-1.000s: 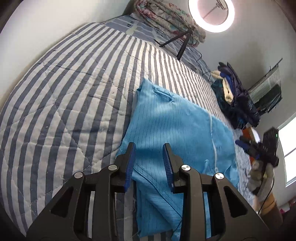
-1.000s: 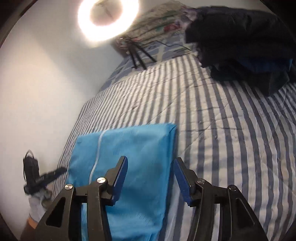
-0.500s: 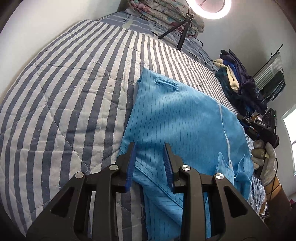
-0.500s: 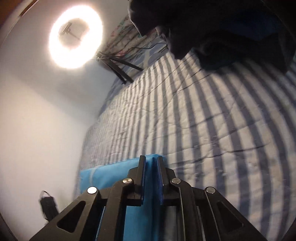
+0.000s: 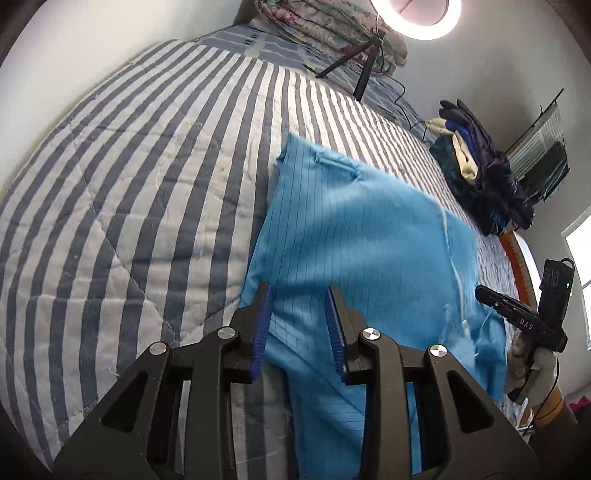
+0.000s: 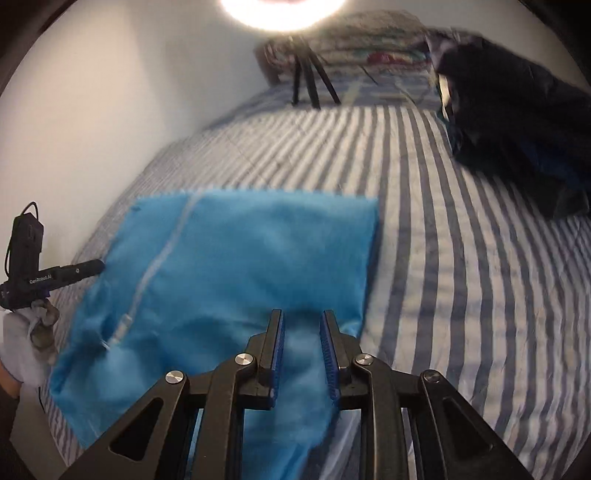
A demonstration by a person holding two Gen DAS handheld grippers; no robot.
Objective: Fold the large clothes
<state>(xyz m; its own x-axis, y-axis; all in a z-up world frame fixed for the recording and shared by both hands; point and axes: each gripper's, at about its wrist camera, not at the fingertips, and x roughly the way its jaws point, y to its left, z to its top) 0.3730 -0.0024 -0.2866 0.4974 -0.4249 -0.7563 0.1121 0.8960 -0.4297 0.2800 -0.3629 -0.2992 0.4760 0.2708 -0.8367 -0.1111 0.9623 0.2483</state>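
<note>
A bright blue pinstriped garment (image 5: 369,229) (image 6: 240,251) lies folded flat on the striped bedspread (image 5: 129,184), with a white drawstring (image 5: 456,277) along one side. My left gripper (image 5: 297,288) hovers over its near left edge. The jaws stand partly apart and flat cloth shows through the gap. My right gripper (image 6: 301,314) is over the near right part, its jaws opening. A tongue of blue cloth runs between them toward the camera, and I see no pad pressing on it. Each gripper also shows in the other's view (image 5: 484,293) (image 6: 74,271), held by a gloved hand.
A pile of dark clothes (image 5: 487,184) (image 6: 517,122) sits on the bed's right side. A ring light on a tripod (image 5: 362,70) (image 6: 310,81) and a folded floral quilt (image 5: 332,22) stand at the head. A white wall borders the bed's left.
The right gripper went from wide open to shut at the garment's right edge, then drew back with its jaws parting. The left gripper has hardly moved.
</note>
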